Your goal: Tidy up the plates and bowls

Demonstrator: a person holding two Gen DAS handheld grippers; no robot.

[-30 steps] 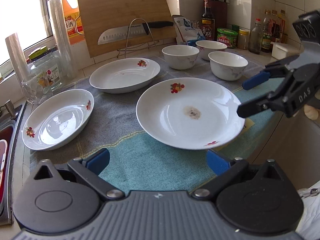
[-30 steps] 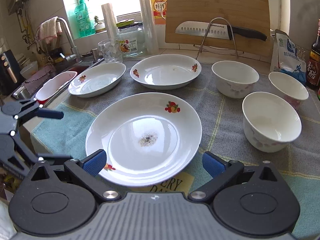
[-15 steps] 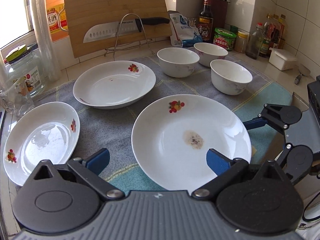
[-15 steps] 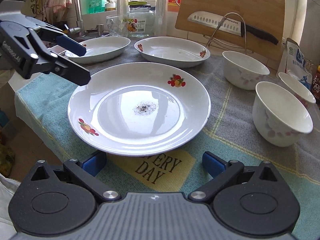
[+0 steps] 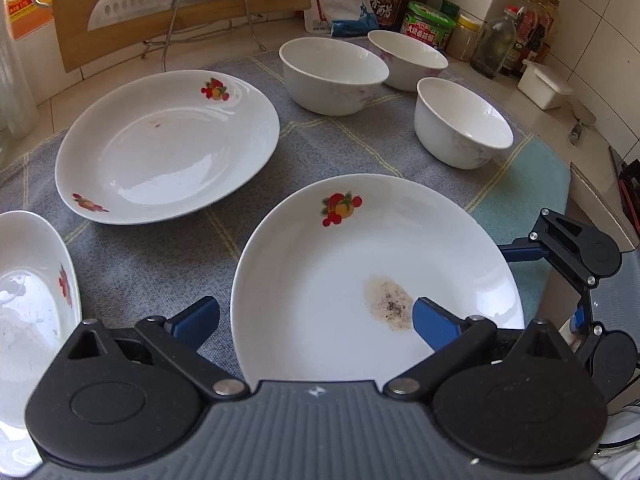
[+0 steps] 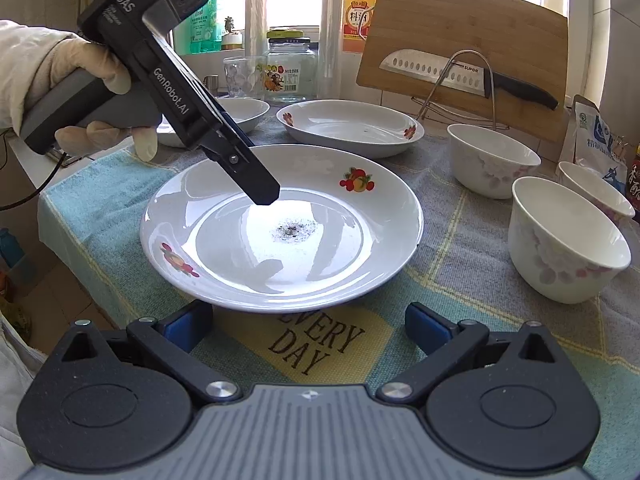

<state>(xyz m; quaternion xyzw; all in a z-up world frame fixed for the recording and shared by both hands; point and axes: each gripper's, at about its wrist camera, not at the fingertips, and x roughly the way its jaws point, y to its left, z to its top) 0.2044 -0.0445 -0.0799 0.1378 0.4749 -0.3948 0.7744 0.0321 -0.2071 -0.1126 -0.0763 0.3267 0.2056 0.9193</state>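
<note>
A white plate with a fruit motif and a dark speck patch (image 5: 360,272) (image 6: 280,232) lies nearest on the towel. My left gripper (image 5: 316,318) is open, its right finger over the plate's inside and its left finger outside the rim. It shows from the side in the right wrist view (image 6: 248,160). My right gripper (image 6: 308,324) is open and empty just in front of the plate's near rim. A second plate (image 5: 168,144) (image 6: 352,126) lies behind, a third (image 5: 28,304) at the left. Three white bowls (image 5: 334,74) (image 5: 462,122) (image 5: 408,58) stand at the right.
A grey and teal towel (image 6: 460,232) covers the counter. A cutting board (image 6: 460,40) and a knife on a wire rack (image 6: 460,74) stand at the back. Jars and bottles (image 5: 430,26) line the back right. A glass jar (image 6: 286,70) stands near the window.
My left gripper has moved forward and down, so its fingers now straddle the near plate's rim. My right gripper has come lower and closer to the plate's near edge.
</note>
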